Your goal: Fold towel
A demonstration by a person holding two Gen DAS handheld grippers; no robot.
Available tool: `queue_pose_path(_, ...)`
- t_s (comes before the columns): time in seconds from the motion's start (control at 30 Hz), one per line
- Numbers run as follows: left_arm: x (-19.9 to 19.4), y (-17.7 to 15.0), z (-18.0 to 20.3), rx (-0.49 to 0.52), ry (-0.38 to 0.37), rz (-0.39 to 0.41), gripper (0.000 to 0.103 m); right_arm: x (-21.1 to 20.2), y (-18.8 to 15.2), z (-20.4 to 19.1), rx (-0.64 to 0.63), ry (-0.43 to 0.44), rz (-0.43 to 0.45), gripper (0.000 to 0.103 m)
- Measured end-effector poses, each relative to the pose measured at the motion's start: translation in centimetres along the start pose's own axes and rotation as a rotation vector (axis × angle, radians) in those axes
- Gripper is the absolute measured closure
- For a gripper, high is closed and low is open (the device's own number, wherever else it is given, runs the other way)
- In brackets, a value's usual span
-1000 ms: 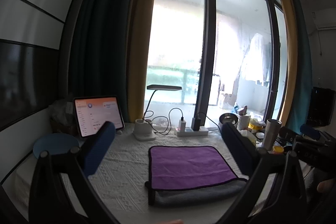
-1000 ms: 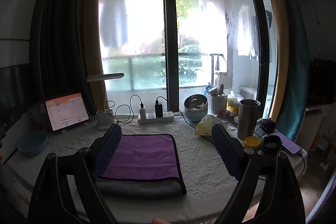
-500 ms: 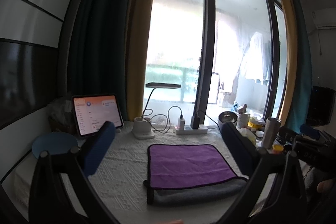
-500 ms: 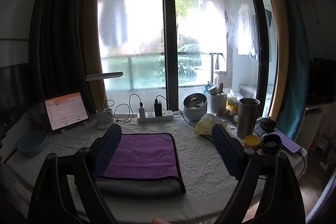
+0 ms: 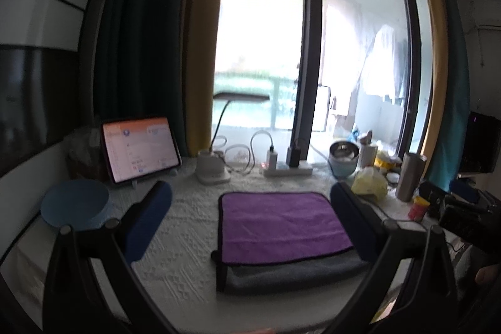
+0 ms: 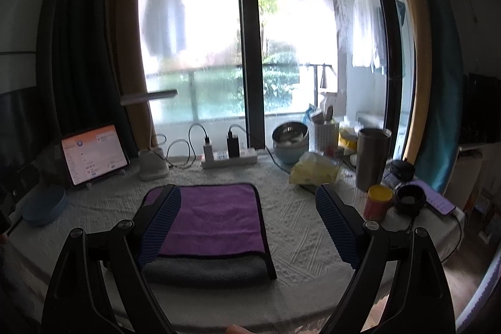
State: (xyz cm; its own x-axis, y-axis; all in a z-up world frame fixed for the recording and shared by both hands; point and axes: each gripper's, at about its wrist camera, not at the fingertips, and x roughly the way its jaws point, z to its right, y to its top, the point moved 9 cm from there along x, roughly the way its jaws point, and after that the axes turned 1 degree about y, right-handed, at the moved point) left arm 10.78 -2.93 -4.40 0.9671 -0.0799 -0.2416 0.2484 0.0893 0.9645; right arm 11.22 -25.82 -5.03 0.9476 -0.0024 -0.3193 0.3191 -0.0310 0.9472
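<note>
Two claws, both with fingers spread apart, gripping nothing: left claw (image 5: 250,205), right claw (image 6: 249,202). One towel: purple square microfibre towel (image 6: 216,218), black-edged, folded, grey underside showing along near edge. It lies flat on white textured worktop (image 6: 300,227), between left claw's fingers, under right claw's left finger.

Towel (image 5: 283,224) on clothed table (image 5: 175,259)
</note>
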Motion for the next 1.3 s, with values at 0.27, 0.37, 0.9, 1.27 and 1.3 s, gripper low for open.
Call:
queue_pose_path(0.27,5.2,-4.9,-0.1,0.03,0.007,-0.182,0.001,4.2,-3.4,0.4,-0.009,0.009,-0.12,0.017)
queue_pose_path(0.37,6.7,-6.5,-0.1,0.041,0.012,-0.226,0.002,6.0,-5.0,0.6,-0.019,0.007,-0.176,0.019)
queue_pose_path(0.9,12.8,-14.2,-1.6,-0.009,0.031,-0.506,0.013,13.2,-11.5,3.0,-0.015,0.042,-0.398,0.036)
queue_pose_path(1.27,15.0,-17.2,-2.1,-0.053,0.01,-0.623,0.058,16.0,-14.4,3.2,-0.026,0.104,-0.517,0.041)
queue_pose_path(1.3,15.0,-17.4,-2.2,-0.047,0.014,-0.628,0.063,16.0,-14.4,3.2,-0.028,0.108,-0.519,0.047)
